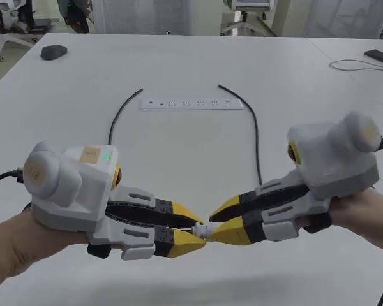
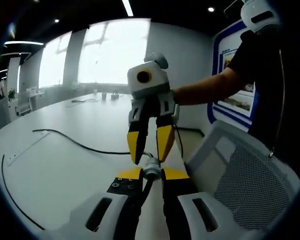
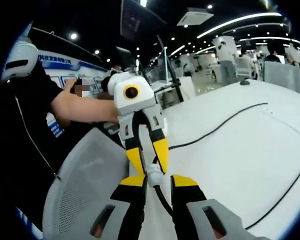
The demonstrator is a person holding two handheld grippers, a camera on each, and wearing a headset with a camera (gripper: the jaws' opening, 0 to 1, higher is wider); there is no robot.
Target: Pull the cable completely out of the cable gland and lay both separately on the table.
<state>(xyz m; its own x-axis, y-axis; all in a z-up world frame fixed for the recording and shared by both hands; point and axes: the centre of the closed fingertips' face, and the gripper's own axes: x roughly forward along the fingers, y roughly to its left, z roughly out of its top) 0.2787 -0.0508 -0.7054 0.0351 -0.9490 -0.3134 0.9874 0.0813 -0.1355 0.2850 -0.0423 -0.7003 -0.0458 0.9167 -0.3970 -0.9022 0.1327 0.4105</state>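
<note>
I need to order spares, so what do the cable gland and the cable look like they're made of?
The cable gland: likely moulded plastic, pale grey-white with a smooth, faintly shiny surface. The cable: black jacket, probably rubber or PVC, matte; it curves freely, so flexible.

A pale cable gland (image 2: 151, 170) was held between the yellow tips of the left tongs (image 2: 152, 175). The right tongs (image 2: 149, 160) were pointed down at it from above, tips just beside it. A black cable (image 2: 80, 143) was laid across the white counter (image 2: 65, 170).
</note>
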